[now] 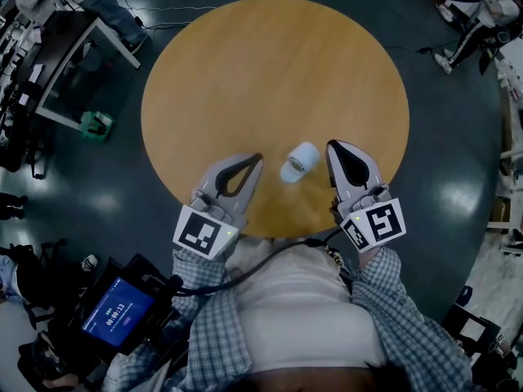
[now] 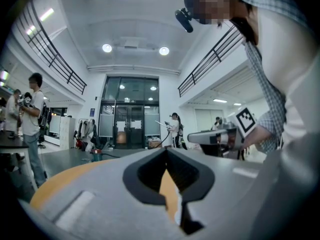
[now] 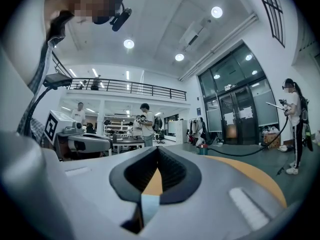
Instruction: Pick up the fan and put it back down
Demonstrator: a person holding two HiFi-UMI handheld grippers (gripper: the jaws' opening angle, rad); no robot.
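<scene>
Currently, no grasp is in hand: the small white fan [image 1: 299, 162] appears to lie on its side on the round wooden surface [image 1: 270, 64], just below the middle of the head view. It is placed between the two grippers and is touched by neither. The left gripper [image 1: 257, 158] is held at the fan's lower left, and the right gripper [image 1: 333, 145] just to its right.

In the left gripper view the fingers [image 2: 95, 194] are closed tip to tip with nothing between them; only the surface is seen through the gap behind the tips. The same is seen in the right gripper view.

The pick-up is judged not yet begun, though a finished put-down cannot be ruled out. For a lift, one pair of fingers would have to be opened wide, brought round the fan's body and closed on it. Care would be called for, since the rounded body may roll.
</scene>
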